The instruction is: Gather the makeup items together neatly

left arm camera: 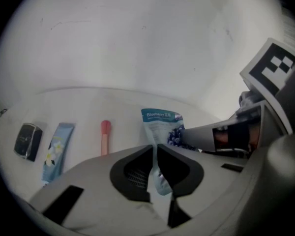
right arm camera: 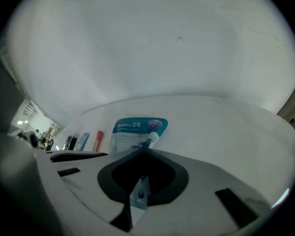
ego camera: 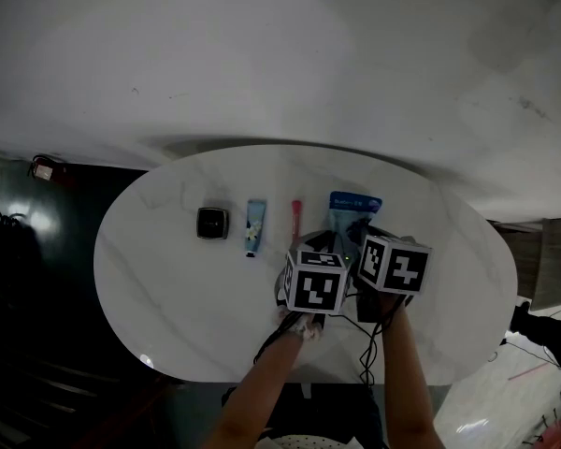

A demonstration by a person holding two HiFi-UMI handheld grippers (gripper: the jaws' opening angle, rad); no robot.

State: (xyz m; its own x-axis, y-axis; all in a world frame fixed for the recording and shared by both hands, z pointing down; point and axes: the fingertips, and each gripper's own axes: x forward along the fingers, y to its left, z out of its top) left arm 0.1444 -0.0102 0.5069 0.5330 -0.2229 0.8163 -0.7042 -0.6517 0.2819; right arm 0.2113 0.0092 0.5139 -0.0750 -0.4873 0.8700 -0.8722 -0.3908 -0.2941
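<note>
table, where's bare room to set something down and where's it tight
Free on the table: the near-left stretch in front of the black compact and blue tube, the left end beyond the compact, and the right end past the blueberry packet. Crowded: the row from tube to pink stick to packet.

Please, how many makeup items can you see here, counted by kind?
Black square compact: 1
Light blue flower-printed tube: 1
Slim pink stick: 1
Blue blueberry sachet: 1
Total: 4
</note>
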